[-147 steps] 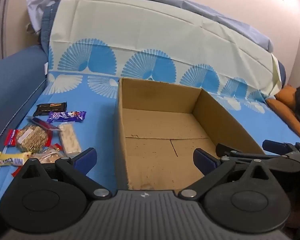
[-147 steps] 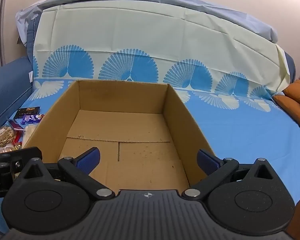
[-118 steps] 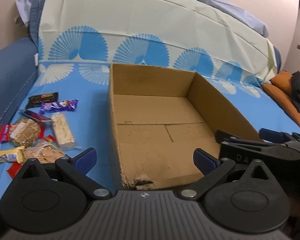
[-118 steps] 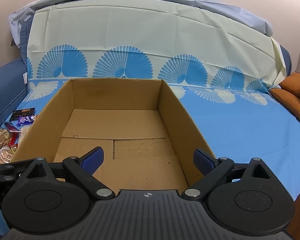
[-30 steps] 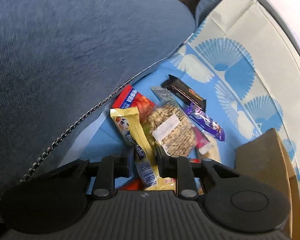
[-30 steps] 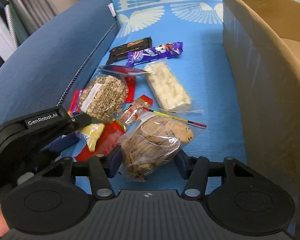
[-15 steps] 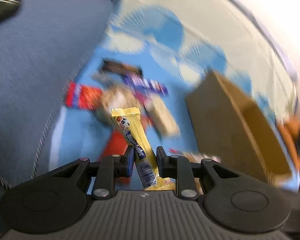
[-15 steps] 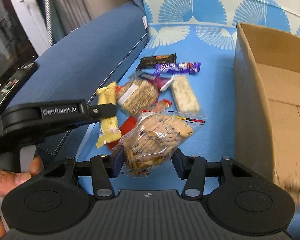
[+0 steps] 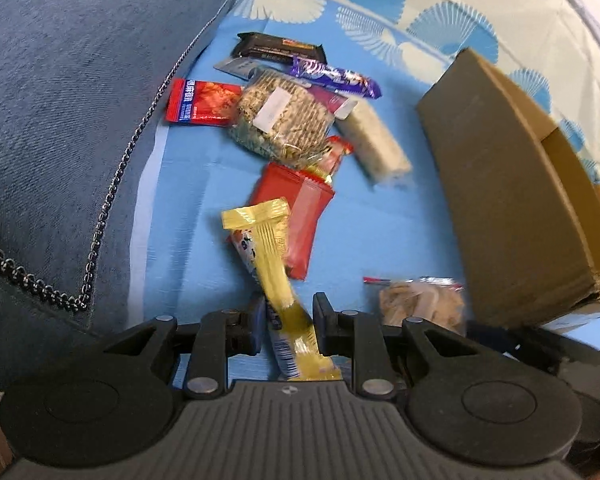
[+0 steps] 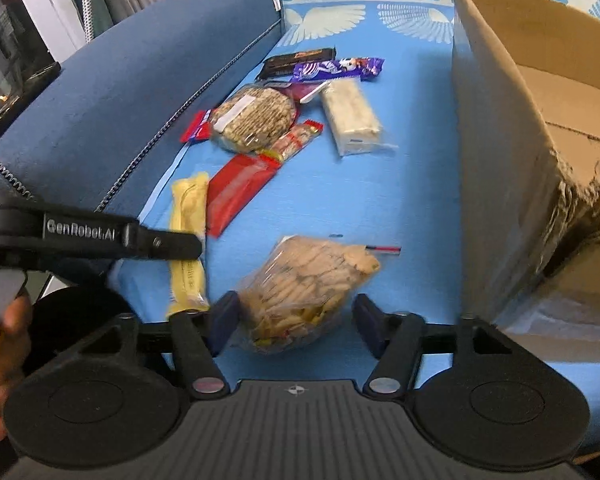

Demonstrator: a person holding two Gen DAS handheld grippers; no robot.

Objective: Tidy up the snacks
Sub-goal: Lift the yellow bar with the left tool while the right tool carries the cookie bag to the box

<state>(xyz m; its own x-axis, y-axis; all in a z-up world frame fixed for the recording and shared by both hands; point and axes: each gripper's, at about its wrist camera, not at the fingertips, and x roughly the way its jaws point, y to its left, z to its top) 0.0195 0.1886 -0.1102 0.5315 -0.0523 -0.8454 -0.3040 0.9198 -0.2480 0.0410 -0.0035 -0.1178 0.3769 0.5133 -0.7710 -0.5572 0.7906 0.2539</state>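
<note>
Left tool point(image 9: 286, 326) around yellow bar point(image 9: 274, 276)

yellow bar point(image 9: 274, 276) — blue fan-patterned sheet point(image 9: 380, 232)

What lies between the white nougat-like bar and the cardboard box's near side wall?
Nothing: in the right wrist view only bare blue sheet separates the white bar from the cardboard box. The left wrist view shows the same gap.

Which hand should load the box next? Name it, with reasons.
Left. The left gripper is shut on the yellow bar, ready to carry. The right gripper has just been opening; the cookie bag sits loose between its jaws.
</note>
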